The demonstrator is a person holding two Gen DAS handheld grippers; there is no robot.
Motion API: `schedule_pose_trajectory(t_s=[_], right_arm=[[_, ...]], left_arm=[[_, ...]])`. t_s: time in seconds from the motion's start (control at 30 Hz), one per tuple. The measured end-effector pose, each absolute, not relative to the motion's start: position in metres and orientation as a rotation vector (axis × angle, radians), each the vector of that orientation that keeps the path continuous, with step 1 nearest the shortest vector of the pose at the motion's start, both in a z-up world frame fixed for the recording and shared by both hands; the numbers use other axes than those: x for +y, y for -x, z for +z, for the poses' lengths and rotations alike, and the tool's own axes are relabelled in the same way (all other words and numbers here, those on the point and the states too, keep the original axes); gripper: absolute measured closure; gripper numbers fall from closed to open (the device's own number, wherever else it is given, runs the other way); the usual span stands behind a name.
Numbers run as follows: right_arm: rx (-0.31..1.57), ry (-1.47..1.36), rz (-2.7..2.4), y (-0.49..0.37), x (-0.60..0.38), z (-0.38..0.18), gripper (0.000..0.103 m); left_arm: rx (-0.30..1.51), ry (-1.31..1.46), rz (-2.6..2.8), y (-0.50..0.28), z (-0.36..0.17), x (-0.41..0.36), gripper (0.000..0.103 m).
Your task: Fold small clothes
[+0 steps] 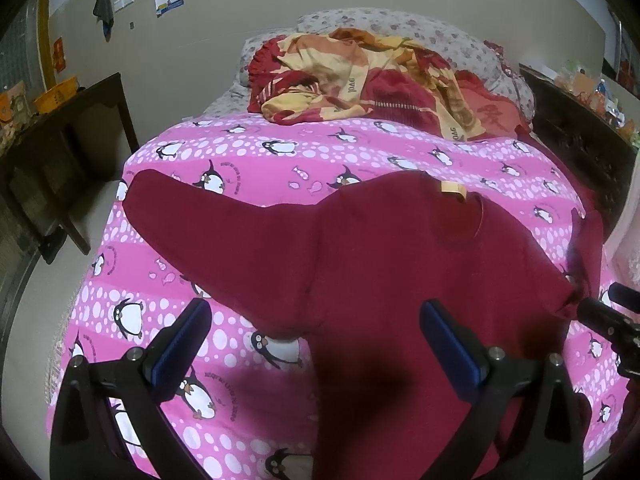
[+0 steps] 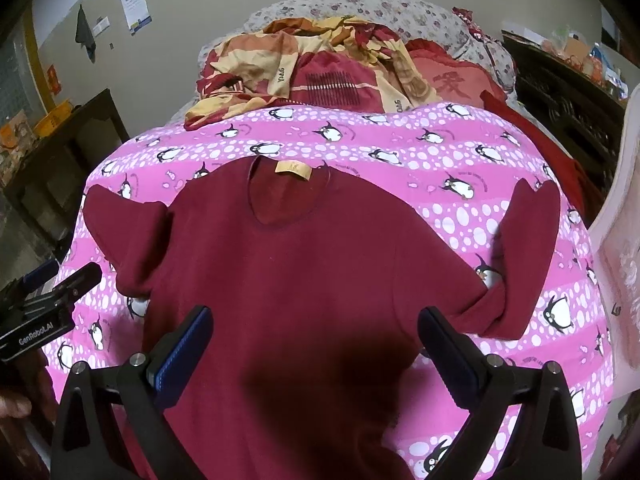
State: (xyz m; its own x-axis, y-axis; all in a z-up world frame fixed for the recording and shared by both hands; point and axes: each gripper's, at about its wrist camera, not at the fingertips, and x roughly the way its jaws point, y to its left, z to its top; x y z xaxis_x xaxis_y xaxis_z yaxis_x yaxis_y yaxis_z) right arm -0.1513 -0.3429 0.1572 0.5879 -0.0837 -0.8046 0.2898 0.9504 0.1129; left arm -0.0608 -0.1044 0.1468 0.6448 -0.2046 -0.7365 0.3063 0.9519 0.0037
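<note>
A maroon long-sleeved shirt (image 2: 304, 264) lies face up and spread flat on a pink penguin-print bedsheet (image 2: 460, 216). Its neck, with a tan label (image 2: 293, 170), points to the far side. One sleeve (image 1: 192, 216) stretches out to the left. The other sleeve (image 2: 528, 232) bends upward at the right. My left gripper (image 1: 316, 316) hovers open over the shirt's lower left side and armpit, with nothing between its blue pads (image 1: 188, 336). Above the shirt's lower body my right gripper (image 2: 316, 320) is also open and empty. Each gripper shows at the edge of the other view: left gripper (image 2: 68, 276), right gripper (image 1: 600, 300).
A crumpled red-and-yellow blanket (image 2: 320, 68) and a floral pillow (image 2: 360, 8) lie at the head of the bed. A dark wooden table (image 1: 60, 140) stands to the left and a dark cabinet (image 2: 568, 96) to the right. Pale pink cloth (image 2: 624, 248) hangs at the right edge.
</note>
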Motion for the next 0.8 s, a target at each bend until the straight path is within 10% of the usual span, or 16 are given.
schedule_pose_trajectory(t_s=[0.8], right_arm=[[0.967,-0.279,-0.238,0.136,-0.344,0.136,0.0]], left_arm=[[0.842,-0.123,-0.288,0.054,0.133,-0.106,0.0]])
